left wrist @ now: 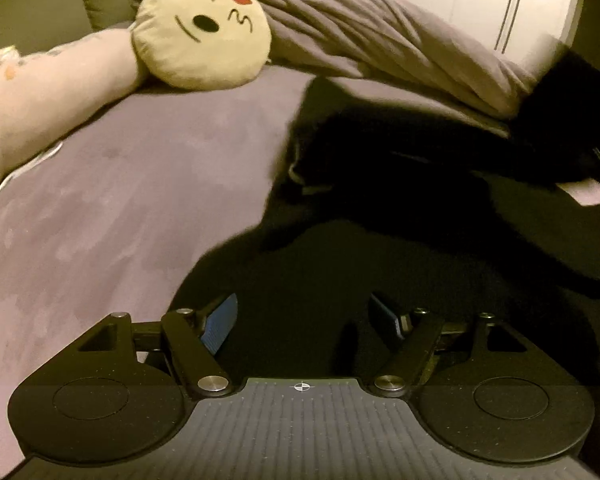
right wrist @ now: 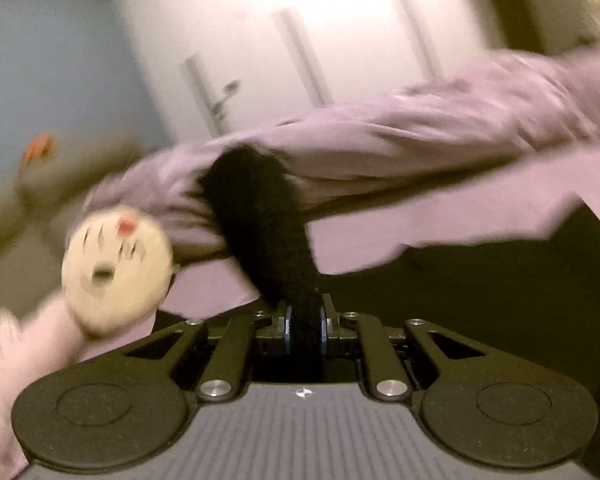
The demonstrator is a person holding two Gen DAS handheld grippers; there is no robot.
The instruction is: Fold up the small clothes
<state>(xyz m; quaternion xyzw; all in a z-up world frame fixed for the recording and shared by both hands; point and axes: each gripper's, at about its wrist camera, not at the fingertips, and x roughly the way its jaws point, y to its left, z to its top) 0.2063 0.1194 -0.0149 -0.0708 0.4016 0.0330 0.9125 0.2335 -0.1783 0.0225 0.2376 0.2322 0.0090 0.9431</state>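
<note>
Garment (left wrist: 400,208), black and limp, lies spread on the bed (left wrist: 120,200) in the left wrist view, straight ahead of the left gripper (left wrist: 304,320) and trailing off to the right toward the rumpled duvet (left wrist: 380,40). The jaws here stand wide with nothing between the blue pads; dark cloth lies right under and in front of them, so this gripper looks nearest to the garment's near edge. A round pillow (left wrist: 202,30) sits well apart, far left.

In the right wrist view, blurred, the right gripper (right wrist: 305,326) has its jaws pinched narrow on a bunched strip of the garment (right wrist: 260,216), which runs up and away from the jaws as a long dark band toward the duvet (right wrist: 420,140). That band's long axis follows the fingers, so I judge the fold would go along it.
</note>
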